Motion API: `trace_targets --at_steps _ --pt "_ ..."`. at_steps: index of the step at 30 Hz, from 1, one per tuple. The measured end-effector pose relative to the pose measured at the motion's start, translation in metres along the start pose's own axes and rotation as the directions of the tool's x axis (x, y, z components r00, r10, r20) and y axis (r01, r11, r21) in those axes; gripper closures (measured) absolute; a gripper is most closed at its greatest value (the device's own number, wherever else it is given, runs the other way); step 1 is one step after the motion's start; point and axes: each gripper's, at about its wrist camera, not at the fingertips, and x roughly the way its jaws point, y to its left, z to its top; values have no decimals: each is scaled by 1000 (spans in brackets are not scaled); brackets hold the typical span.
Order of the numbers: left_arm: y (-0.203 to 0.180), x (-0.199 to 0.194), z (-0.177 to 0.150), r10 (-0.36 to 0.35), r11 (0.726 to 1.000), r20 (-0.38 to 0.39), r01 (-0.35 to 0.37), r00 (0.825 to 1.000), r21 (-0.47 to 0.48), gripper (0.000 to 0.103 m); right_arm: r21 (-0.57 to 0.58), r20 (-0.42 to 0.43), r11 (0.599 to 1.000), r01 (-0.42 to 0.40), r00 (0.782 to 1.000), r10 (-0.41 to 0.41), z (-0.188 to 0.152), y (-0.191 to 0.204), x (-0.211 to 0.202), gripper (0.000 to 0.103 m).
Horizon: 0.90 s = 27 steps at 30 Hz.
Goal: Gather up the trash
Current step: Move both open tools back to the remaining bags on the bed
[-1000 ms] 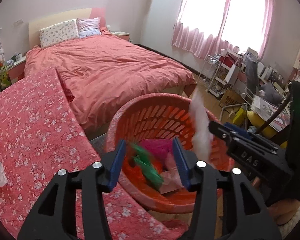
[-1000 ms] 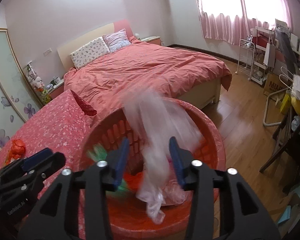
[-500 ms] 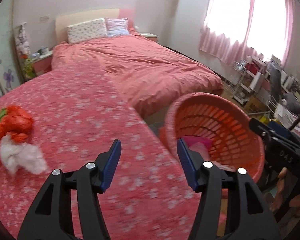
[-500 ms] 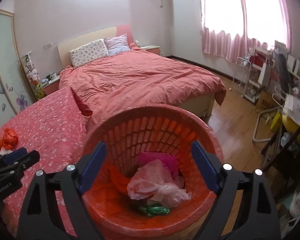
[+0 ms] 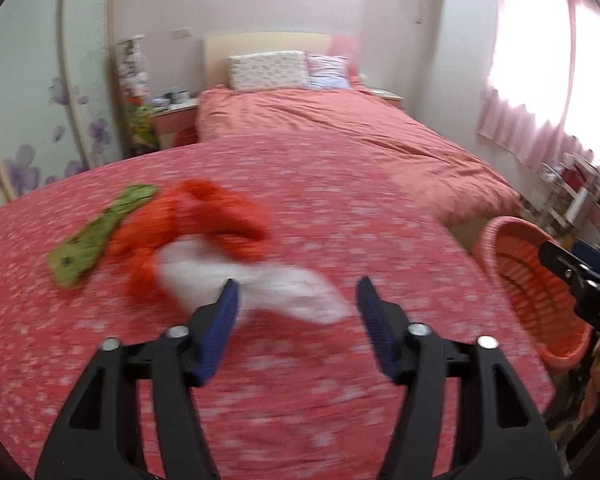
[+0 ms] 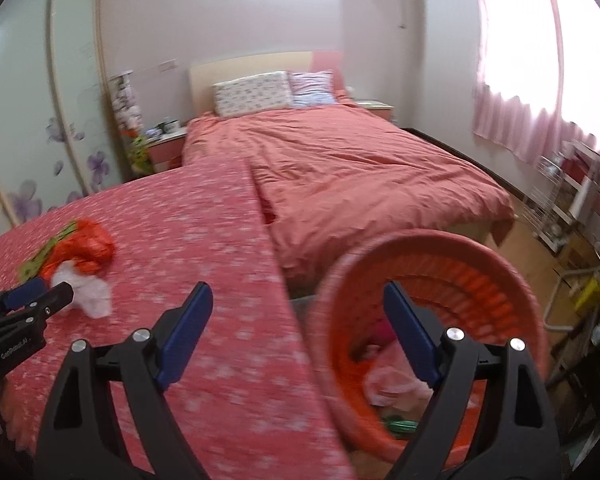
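Your left gripper [image 5: 298, 300] hovers over the floral-covered bench [image 5: 340, 220], jaws opening, nothing pinched, white bag [image 5: 260, 284] just beyond its tips. Orange bag [image 5: 204, 216] and green wrapper [image 5: 96, 232] lie at ten o'clock. Your right gripper [image 6: 298, 320] spreads wide and empty across the bench's right edge, basket [image 6: 480, 264] at four o'clock, beside the bed [image 6: 360, 168].

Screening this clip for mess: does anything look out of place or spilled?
Yes: crumpled white plastic, an orange bag and a green wrapper lie loose on the floral red cover, not in the orange slatted basket.
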Motion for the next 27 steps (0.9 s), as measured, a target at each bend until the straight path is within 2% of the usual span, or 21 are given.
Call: trace_targets --at_steps 4,9,16,22,27 --pt "52 -6 -3 80 995 19 -79 997 -61 28 -56 -8 996 -65 998 64 6 53 10 18" --pt "99 -9 -5 134 984 15 -131 991 -125 28 -110 -34 982 -153 988 150 11 118 27 19" --pt "149 -11 -16 192 961 -9 -190 981 -201 28 -180 -114 937 -298 953 281 5 191 45 37" --pt "182 -11 -24 217 943 -32 -217 976 -251 28 -238 -156 905 -353 933 323 -6 240 57 40" --pt "196 -8 -28 213 933 -46 -217 976 -286 28 -270 -213 901 -339 934 287 -10 260 75 40"
